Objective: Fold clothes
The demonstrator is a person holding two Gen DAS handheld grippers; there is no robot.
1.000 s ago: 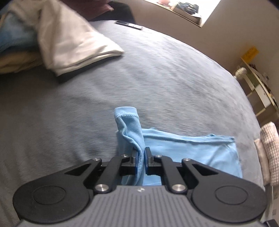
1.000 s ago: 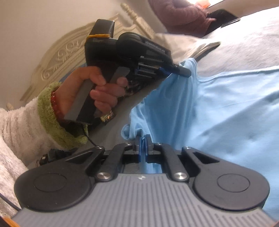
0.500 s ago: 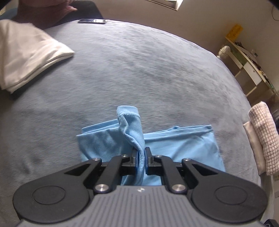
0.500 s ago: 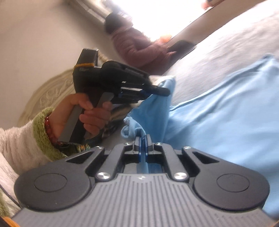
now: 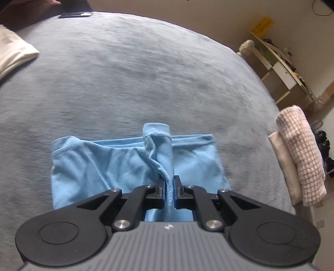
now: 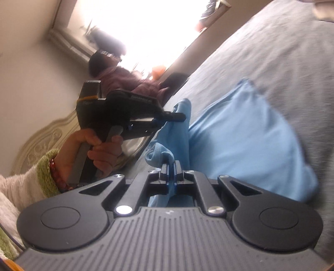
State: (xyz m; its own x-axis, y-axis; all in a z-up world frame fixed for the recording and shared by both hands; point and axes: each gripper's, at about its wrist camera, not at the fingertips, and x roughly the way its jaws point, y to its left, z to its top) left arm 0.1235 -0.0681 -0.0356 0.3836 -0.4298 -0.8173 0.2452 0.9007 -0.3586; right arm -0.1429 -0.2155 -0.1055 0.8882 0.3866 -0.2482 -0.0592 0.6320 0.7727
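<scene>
Blue cloth fills the middle of both views: a light blue garment point(image 5: 100, 164) lies partly folded on the grey bed point(image 5: 146, 73), with one bunched edge lifted off the cover. The left gripper point(image 5: 168, 183) has its fingers pressed together on that raised fold, the fabric standing up between them as a twisted ridge with a hemmed end on top. The right gripper point(image 6: 170, 167) is likewise closed tight on another bunch of the same garment point(image 6: 240, 141), a strip of blue running down between its fingers. In the right wrist view the left gripper point(image 6: 181, 117) shows from the side, held by a hand point(image 6: 100, 152) in a fuzzy white sleeve with a green cuff point(image 6: 47, 173); a red bead bracelet sits at the wrist.

No container shows in either view. Around the garment the bed cover is bare for a good way. A folded cream cloth point(image 5: 14, 56) lies at the far left edge of the bed, well apart from the blue one, and a dark flat object point(image 5: 75, 14), perhaps a phone, rests near the far edge. At the right side of the bed a pink-and-white checked textile point(image 5: 300, 154) lies over a pale one. Beyond it stands a low shelf unit point(image 5: 279, 68) against the wall. A second person in a dark red top point(image 6: 133, 83) sits by the bright window, blurred. A carved headboard point(image 6: 41, 143) rises behind the hand.
</scene>
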